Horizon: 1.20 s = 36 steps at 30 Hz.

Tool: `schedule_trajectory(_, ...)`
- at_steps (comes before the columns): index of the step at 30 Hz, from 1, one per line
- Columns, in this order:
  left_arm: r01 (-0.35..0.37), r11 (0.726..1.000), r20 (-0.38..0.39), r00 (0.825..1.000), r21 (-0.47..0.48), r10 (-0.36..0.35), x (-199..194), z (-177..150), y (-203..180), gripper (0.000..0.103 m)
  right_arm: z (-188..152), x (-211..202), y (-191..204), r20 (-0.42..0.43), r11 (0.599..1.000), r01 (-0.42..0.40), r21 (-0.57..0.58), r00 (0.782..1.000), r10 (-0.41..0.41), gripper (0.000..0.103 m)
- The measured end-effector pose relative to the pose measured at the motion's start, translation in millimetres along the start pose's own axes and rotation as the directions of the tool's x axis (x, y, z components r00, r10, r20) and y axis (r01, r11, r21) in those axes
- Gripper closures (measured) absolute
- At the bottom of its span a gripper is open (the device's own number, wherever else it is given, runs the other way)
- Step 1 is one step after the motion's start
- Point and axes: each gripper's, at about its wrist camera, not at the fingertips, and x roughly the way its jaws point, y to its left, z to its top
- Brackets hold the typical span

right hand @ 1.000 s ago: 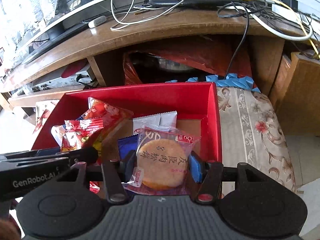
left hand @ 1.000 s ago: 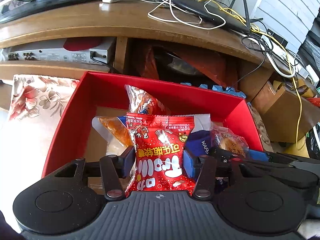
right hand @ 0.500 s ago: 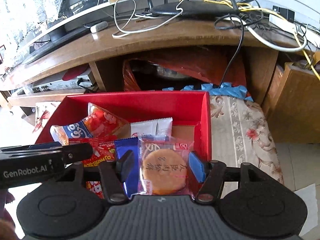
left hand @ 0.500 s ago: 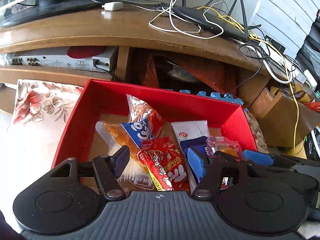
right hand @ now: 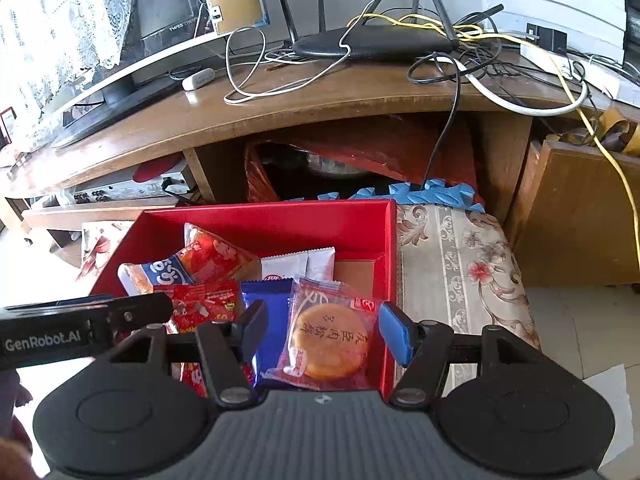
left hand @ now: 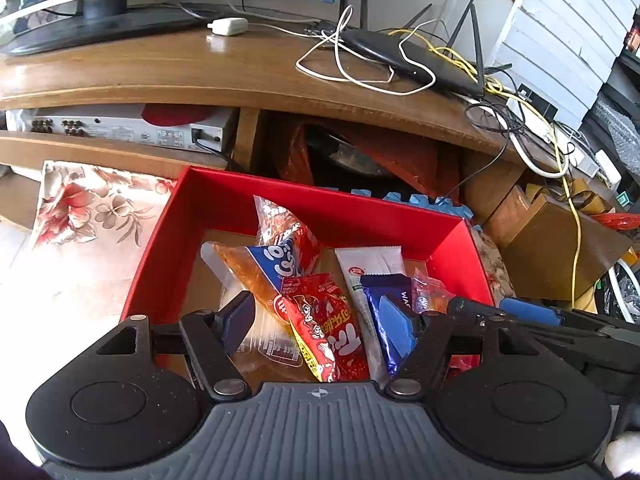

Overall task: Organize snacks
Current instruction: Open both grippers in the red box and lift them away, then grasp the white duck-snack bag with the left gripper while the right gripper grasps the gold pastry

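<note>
A red box (left hand: 188,216) (right hand: 276,216) holds several snack packs. My left gripper (left hand: 316,320) is open above it; a red candy pack (left hand: 332,332) lies loose in the box between its fingers. My right gripper (right hand: 324,330) is open above the box's right side; a clear-wrapped round biscuit (right hand: 328,340) lies loose below it on a blue wafer pack (right hand: 268,320). An orange and blue bag (left hand: 260,268) and a white pack (left hand: 368,264) lie further back.
The box sits on a floral cloth (right hand: 460,272) in front of a wooden TV stand (left hand: 240,76). A router and tangled cables (right hand: 376,44) lie on the stand. A brown carton (left hand: 560,256) stands at the right.
Both grippers opened and drew back and up. The red candy pack dropped from the left gripper into the box, and the biscuit dropped from the right gripper onto the blue pack.
</note>
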Motion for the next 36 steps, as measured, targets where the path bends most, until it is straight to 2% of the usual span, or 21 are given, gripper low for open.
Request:
schedule_trajectory(8,0.007,1.0,-0.003,1.0,-0.002,-0.007,-14.8,-10.1,5.0,0.027,-12.6,-16.0,8.6,-0.003,0.999,-0.024,-0.026,1.0,0.024,0.044)
schedule_trajectory(16,0.014,1.0,-0.019,1.0,-0.001,-0.014,-40.7,-35.2,12.8,0.027,-31.5,-32.8,22.6,-0.013,0.996,-0.064,-0.056,0.998,0.063,0.044)
schedule_trajectory(25,-0.005,1.0,-0.061,0.998,-0.013,0.004,-70.2,-74.3,29.3,0.025,-62.4,-43.7,48.2,-0.071,0.984,-0.117,-0.132,0.992,0.108,0.044)
schedule_trajectory(36,-0.046,0.996,-0.105,0.994,-0.074,0.038,-89.4,-105.1,55.4,0.024,-86.0,-42.1,74.1,-0.141,0.966,-0.171,-0.195,0.979,0.145,0.043)
